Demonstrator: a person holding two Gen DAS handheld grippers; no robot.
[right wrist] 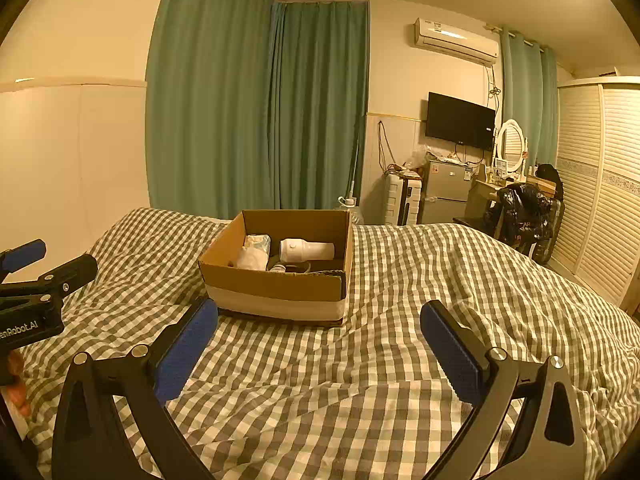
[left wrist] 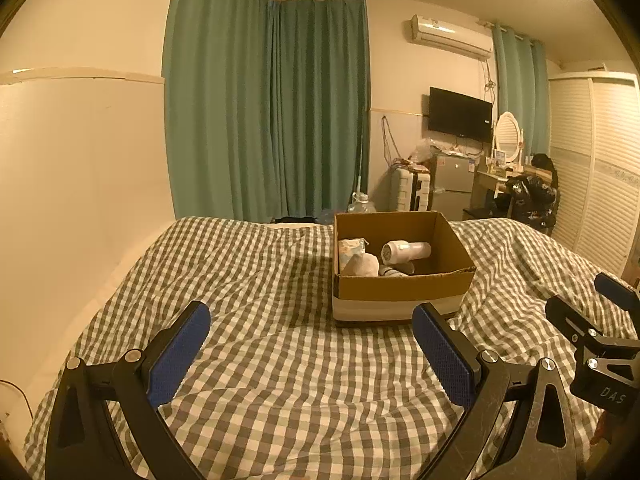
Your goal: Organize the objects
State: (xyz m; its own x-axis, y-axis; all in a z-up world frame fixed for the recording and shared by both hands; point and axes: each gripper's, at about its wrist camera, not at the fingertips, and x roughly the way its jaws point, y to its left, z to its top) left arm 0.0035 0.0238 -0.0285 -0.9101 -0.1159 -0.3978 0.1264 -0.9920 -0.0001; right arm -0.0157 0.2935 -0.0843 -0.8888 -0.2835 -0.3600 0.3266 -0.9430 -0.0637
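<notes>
Premises: a lived-in bedroom in a home. A bed [right wrist: 400,320] under a grey-and-white checked cover fills the near floor. Teal curtains [right wrist: 256,112] hang full height in the far corner. On the far wall, a split air conditioner [right wrist: 456,40] sits above a wall-mounted television [right wrist: 460,126]. Below stand a small fridge [right wrist: 446,192] and a dressing table with an oval mirror [right wrist: 511,142]. A louvred white wardrobe [right wrist: 600,184] lines the right side. Lighting is warm, from a ceiling fixture.
</notes>
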